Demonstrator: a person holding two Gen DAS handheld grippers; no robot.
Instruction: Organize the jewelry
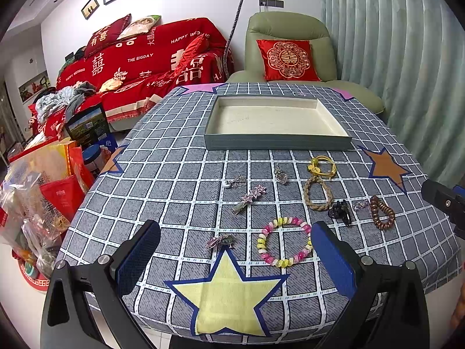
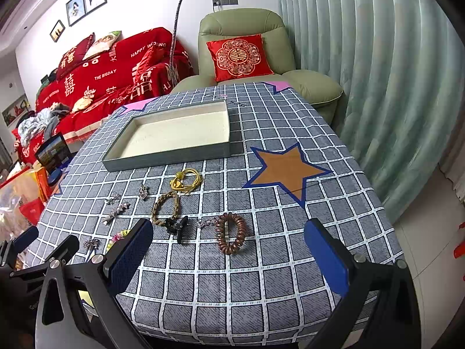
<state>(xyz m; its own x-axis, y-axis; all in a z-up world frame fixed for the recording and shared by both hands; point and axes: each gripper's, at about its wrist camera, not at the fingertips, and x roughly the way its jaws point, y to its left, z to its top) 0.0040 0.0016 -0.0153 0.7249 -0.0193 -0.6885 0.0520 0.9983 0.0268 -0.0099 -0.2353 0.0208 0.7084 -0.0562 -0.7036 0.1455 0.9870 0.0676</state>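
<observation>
Both jaws spread wide, gripping nothing: left gripper (image 1: 235,258) poised over near table edge beside pink-and-yellow coiled bracelet (image 1: 284,241); right gripper (image 2: 229,256) hanging just short of brown spiral hair tie (image 2: 231,233); shallow grey tray with cream lining (image 1: 276,142) empty at far side, likely the destination; jewelry loose on checked tablecloth (image 2: 261,276) between tray and grippers: yellow cord bracelet (image 1: 322,166), braided rope loop (image 1: 317,193), black claw clip (image 2: 176,226), small silver pieces; sorting not yet begun, probably.
</observation>
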